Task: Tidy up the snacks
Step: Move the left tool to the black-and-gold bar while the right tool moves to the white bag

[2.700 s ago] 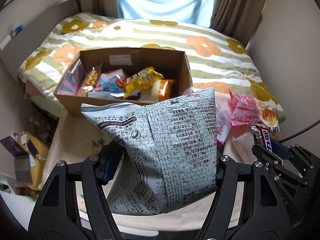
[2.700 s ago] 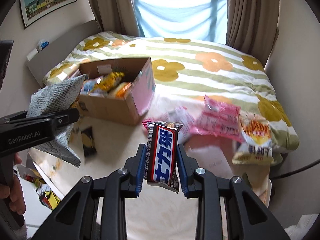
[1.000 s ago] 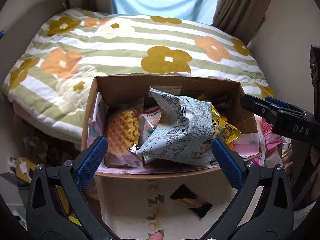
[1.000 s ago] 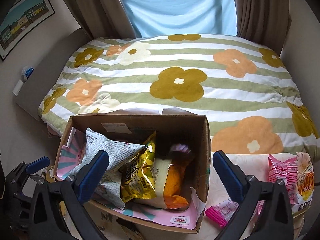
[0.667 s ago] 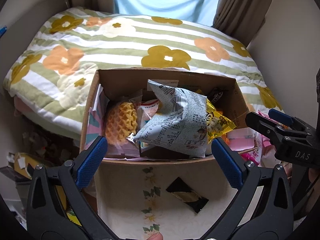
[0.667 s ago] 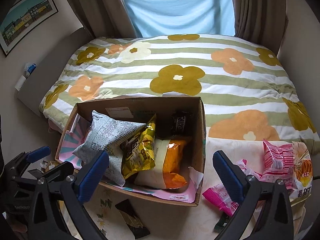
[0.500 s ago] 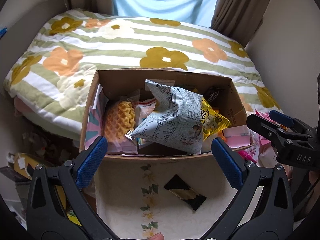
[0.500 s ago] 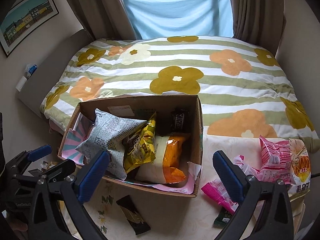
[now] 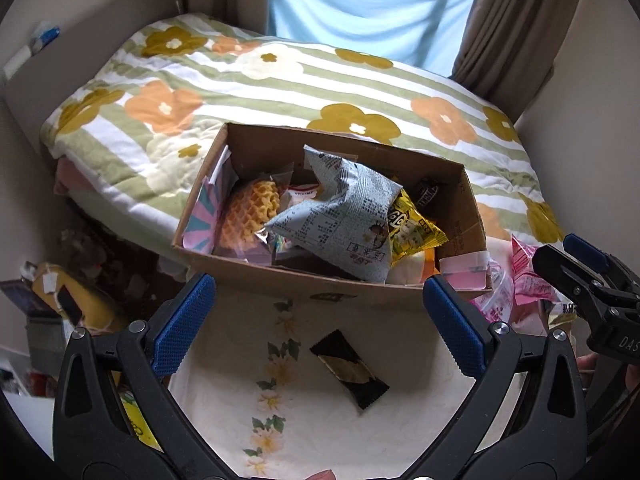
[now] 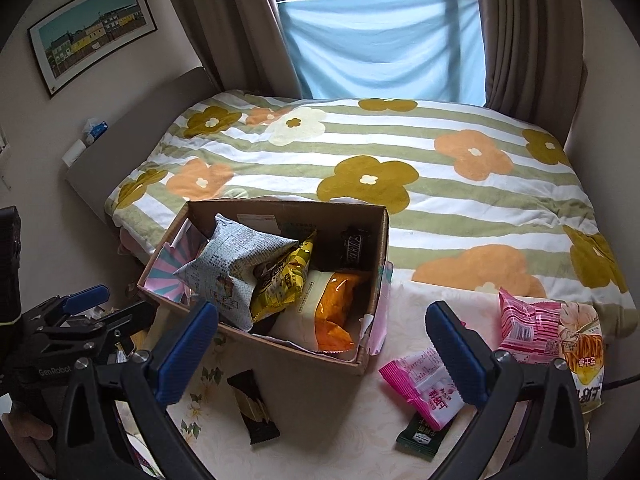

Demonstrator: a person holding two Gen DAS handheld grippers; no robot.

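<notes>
My left gripper hangs with jaws wide and empty above the black-and-gold flat snack wrapper, which lies alone on the cream floral cloth just in front of the brown cardboard box. In my judgement this wrapper is the nearest pick. I should descend square over it, straddle its short axis, close low against the cloth, then lift it over the near wall.

Inside the box, the grey printed crinkled bag leans over the yellow foil packet; what lies beneath them is hidden.

My right gripper is likewise spread wide, holding nothing. Below it lie the pink sealed snack packet and the small dark green sachet, the latter partly covered. At far right, the pink puffed bag touches the orange-printed noodle-snack bag, whose lower edge is cut off.
</notes>
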